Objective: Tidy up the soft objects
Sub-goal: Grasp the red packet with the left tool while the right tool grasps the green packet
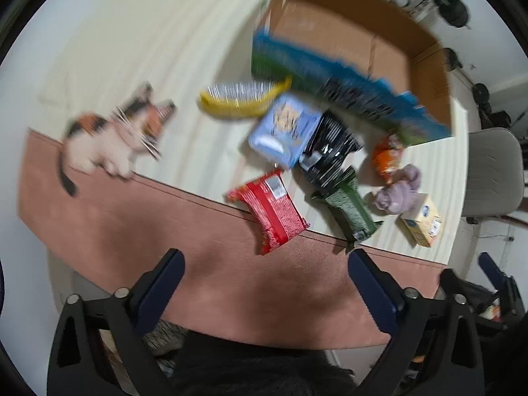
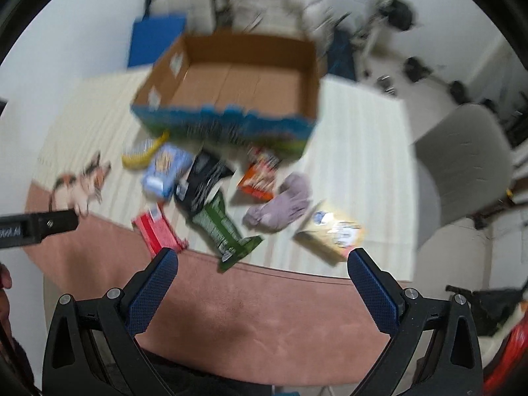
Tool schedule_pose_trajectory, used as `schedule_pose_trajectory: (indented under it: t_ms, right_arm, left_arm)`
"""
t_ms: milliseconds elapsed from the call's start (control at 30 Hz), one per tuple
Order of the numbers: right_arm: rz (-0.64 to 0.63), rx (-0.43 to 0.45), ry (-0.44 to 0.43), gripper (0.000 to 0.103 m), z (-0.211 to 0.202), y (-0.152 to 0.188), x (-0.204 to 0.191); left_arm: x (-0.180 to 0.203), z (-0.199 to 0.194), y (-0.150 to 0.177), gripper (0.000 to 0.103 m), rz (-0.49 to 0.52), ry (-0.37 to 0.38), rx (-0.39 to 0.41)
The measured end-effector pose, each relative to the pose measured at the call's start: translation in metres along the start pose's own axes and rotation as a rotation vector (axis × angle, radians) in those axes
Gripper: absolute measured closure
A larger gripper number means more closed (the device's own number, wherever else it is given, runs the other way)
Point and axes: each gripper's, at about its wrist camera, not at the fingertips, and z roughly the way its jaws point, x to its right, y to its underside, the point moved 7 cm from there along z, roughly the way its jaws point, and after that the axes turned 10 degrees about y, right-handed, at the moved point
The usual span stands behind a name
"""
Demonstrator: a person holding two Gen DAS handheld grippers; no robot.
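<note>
Both views are motion-blurred. A calico plush cat (image 1: 112, 135) lies at the left on the striped cloth; it also shows in the right wrist view (image 2: 81, 184). A lilac plush toy (image 1: 397, 191) lies at the right; it also shows in the right wrist view (image 2: 283, 204). An open cardboard box (image 1: 349, 43) with a blue printed side stands behind the pile; it also shows in the right wrist view (image 2: 231, 82). My left gripper (image 1: 264, 283) is open and empty above the pink mat. My right gripper (image 2: 262, 283) is open and empty, short of the pile.
Loose items lie before the box: a red packet (image 1: 272, 211), a green packet (image 1: 349, 208), a black packet (image 1: 330, 145), a light-blue pack (image 1: 283, 128), a yellow brush (image 1: 241, 99), an orange packet (image 1: 386, 158), a small yellow box (image 1: 422, 221). A grey chair (image 1: 491, 171) stands right.
</note>
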Motion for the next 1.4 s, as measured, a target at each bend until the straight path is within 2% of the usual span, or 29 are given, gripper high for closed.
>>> schedule_pose_trajectory:
  t_ms: [100, 200, 233, 300, 400, 433, 500, 567, 633, 667, 733, 800, 867, 933, 1000, 1033, 1200, 1333, 1400]
  right_arm:
    - [-0.069, -0.076, -0.048, 0.003, 0.056, -0.004, -0.02]
    - [-0.111, -0.141, -0.099, 0.012, 0.101, -0.008, -0.04]
    - [-0.116, -0.164, -0.116, 0.016, 0.115, -0.009, -0.046]
    - [-0.135, -0.212, -0.138, 0.019, 0.141, -0.01, -0.056]
    - [-0.182, -0.249, -0.131, 0.019, 0.169, -0.013, -0.073]
    - [-0.19, -0.264, -0.141, 0.02, 0.175, -0.013, -0.078]
    - [-0.198, -0.298, -0.17, 0.029, 0.185, -0.01, -0.089]
    - [-0.21, -0.346, -0.177, 0.057, 0.198, -0.004, -0.098]
    - [-0.185, -0.382, -0.171, 0.06, 0.206, 0.002, -0.1]
    - [-0.152, -0.408, -0.179, 0.065, 0.208, 0.006, -0.099]
    - [-0.081, -0.473, -0.236, 0.067, 0.21, 0.016, -0.099]
    - [-0.027, -0.492, -0.263, 0.066, 0.206, 0.024, -0.095]
    - [0.004, -0.486, -0.248, 0.062, 0.211, 0.028, -0.094]
    - [0.036, -0.509, -0.253, 0.062, 0.218, 0.035, -0.096]
    - [0.039, -0.493, -0.234, 0.063, 0.217, 0.037, -0.096]
    - [0.043, -0.484, -0.23, 0.07, 0.215, 0.038, -0.096]
    - [0.08, -0.438, -0.283, 0.075, 0.185, 0.039, -0.091]
    - [0.112, -0.368, -0.35, 0.075, 0.133, 0.03, -0.061]
    - [0.126, -0.319, -0.364, 0.075, 0.108, 0.019, -0.046]
  left_arm:
    - [-0.003, 0.052, -0.009, 0.017, -0.067, 0.051, -0.096]
    - [-0.007, 0.097, -0.016, 0.025, -0.123, 0.068, -0.166]
    - [-0.008, 0.112, -0.017, 0.025, -0.142, 0.085, -0.189]
    - [-0.013, 0.137, -0.017, 0.027, -0.177, 0.079, -0.229]
    - [-0.021, 0.158, -0.014, 0.043, -0.195, 0.062, -0.256]
    - [-0.023, 0.162, -0.011, 0.045, -0.192, 0.062, -0.26]
    - [-0.025, 0.162, -0.007, 0.047, -0.171, 0.065, -0.245]
    - [-0.028, 0.158, -0.003, 0.05, -0.1, 0.014, -0.233]
    - [-0.029, 0.157, 0.002, 0.051, 0.005, -0.049, -0.224]
    - [-0.029, 0.157, 0.005, 0.051, 0.046, -0.071, -0.224]
    - [-0.033, 0.16, 0.009, 0.048, 0.093, -0.097, -0.227]
    - [-0.036, 0.165, 0.01, 0.048, 0.094, -0.102, -0.235]
    - [-0.041, 0.171, 0.012, 0.048, 0.078, -0.098, -0.225]
    - [-0.045, 0.173, 0.012, 0.052, 0.057, -0.089, -0.198]
    - [-0.047, 0.167, 0.015, 0.057, 0.044, -0.081, -0.177]
    - [-0.048, 0.163, 0.02, 0.059, 0.043, -0.085, -0.169]
    - [-0.039, 0.12, 0.049, 0.06, 0.083, -0.096, -0.11]
    - [-0.01, 0.069, 0.063, 0.06, 0.128, -0.032, -0.031]
    - [0.009, 0.045, 0.061, 0.06, 0.144, 0.033, 0.003]
